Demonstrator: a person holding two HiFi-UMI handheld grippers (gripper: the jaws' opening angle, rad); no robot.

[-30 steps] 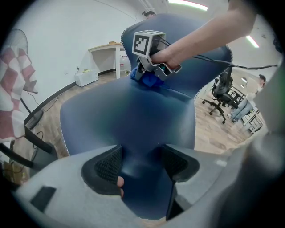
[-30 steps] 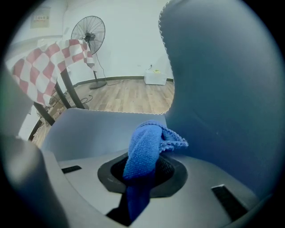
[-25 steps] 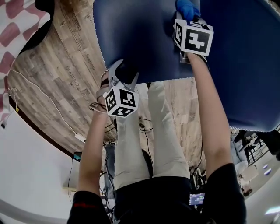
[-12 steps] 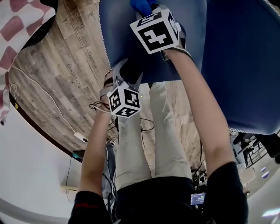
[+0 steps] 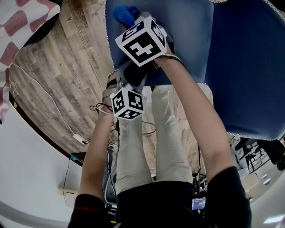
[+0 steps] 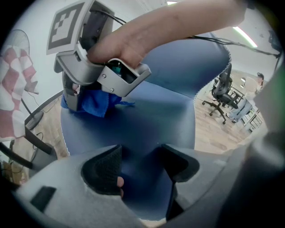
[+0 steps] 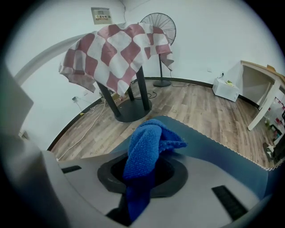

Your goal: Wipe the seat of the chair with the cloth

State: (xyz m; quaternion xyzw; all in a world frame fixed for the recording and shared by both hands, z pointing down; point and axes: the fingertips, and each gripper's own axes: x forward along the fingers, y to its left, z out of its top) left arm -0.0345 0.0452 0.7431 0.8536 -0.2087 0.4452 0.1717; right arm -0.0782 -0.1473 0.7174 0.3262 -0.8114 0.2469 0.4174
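The chair's dark blue seat (image 5: 182,40) fills the top of the head view. My right gripper (image 5: 133,20) is shut on a bright blue cloth (image 5: 124,13) and presses it on the seat near its far left corner. In the right gripper view the cloth (image 7: 149,147) bunches out of the jaws of my right gripper (image 7: 142,178), over the seat's stitched edge. My left gripper (image 5: 129,72) sits at the seat's near edge. In its own view, the left gripper (image 6: 140,162) stands open with the seat (image 6: 156,116) showing between its jaws. The right gripper (image 6: 89,84) and the cloth (image 6: 93,103) lie beyond.
A second dark blue panel (image 5: 249,67) lies to the right of the seat. A red-and-white checked cover drapes a table (image 7: 120,49), with a fan (image 7: 159,26) behind. A white cable (image 5: 44,95) runs over the wooden floor. Office chairs (image 6: 222,89) stand farther off. The person's legs (image 5: 151,142) are below.
My right gripper has swept left across the seat with the cloth, from the middle to the far left corner. The left gripper has stayed at the near edge.
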